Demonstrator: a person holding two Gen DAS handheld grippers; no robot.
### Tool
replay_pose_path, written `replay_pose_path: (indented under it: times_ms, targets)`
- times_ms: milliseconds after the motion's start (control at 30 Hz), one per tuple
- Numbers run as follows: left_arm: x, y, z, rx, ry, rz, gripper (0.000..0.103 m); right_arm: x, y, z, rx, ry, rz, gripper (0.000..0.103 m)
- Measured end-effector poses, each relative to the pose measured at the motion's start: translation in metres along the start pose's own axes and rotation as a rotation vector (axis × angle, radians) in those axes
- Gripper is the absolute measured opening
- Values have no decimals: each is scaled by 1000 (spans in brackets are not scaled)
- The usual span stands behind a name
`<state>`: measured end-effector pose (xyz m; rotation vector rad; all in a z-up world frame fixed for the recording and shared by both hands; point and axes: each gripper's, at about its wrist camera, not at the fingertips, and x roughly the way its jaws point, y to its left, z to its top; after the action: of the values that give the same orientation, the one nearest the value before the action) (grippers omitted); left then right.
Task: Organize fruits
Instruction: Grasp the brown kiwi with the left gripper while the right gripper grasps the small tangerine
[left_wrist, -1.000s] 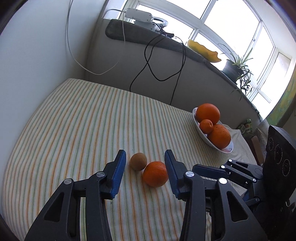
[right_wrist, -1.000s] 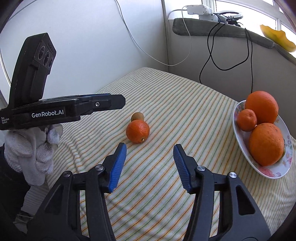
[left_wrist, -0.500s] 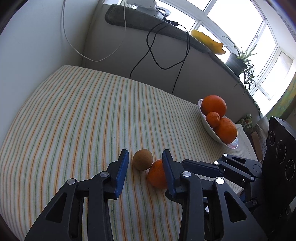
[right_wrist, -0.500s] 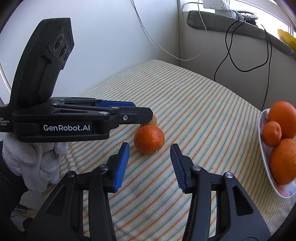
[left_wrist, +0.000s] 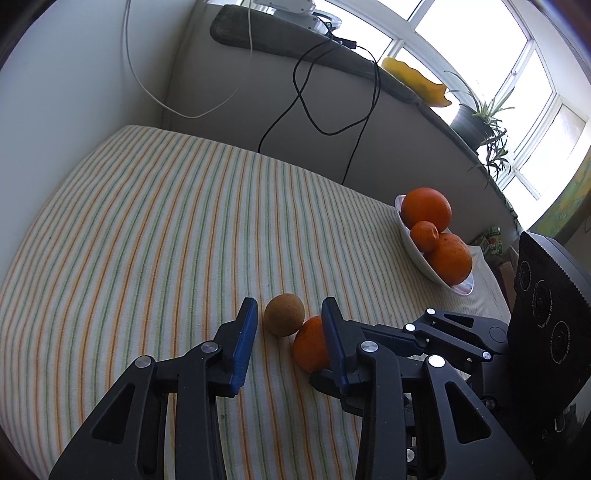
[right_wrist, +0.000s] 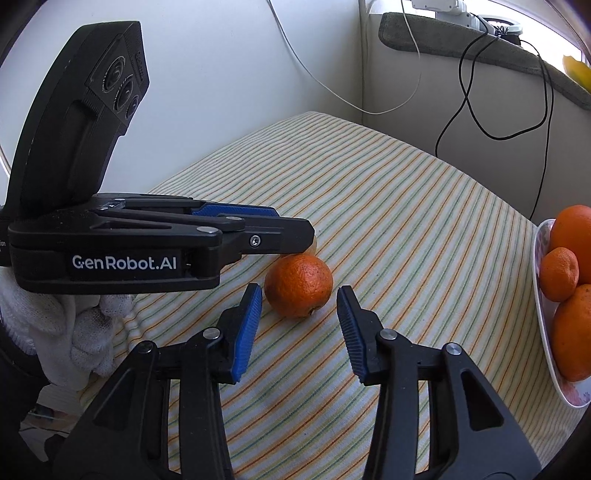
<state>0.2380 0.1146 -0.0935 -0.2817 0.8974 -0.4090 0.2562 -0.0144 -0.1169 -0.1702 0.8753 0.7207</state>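
A brown kiwi (left_wrist: 284, 314) and a loose orange (left_wrist: 309, 348) lie touching on the striped cloth (left_wrist: 147, 229). My left gripper (left_wrist: 289, 309) is open, its blue fingers on either side of the kiwi, not gripping it. My right gripper (right_wrist: 300, 298) is open with the orange (right_wrist: 298, 285) between its fingertips, apart from both pads. In the right wrist view the left gripper's body (right_wrist: 147, 243) hides nearly all of the kiwi. A white bowl (left_wrist: 413, 243) at the right holds three oranges (left_wrist: 426, 209).
Walls close the table at the left and back. Black and white cables (left_wrist: 332, 110) hang down the back wall from a ledge with a potted plant (left_wrist: 476, 118). The bowl's rim (right_wrist: 543, 306) shows at the right edge of the right wrist view.
Both grippers have moved forward. The left gripper's fingers now flank the kiwi, and the right gripper's fingers now flank the orange. The fruits have not moved.
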Motion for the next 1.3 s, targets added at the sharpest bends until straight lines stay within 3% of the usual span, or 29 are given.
replay_pose_path:
  times_ms: [633,800,900,1300]
  targets:
    - [8,1,2,-19,45,-7,33,-1,-5,-2,26,2,12,38]
    - [16,-6,-2,16,60,7,33,-16,-2,-12,22,-2,0,38]
    - [20,-10,-4,36,61,27,23,-19,-5,-17,20,2,-8,38]
    - [23,-19,-3,77,56,60,23,-28,-9,-23,29,-7,-13,38]
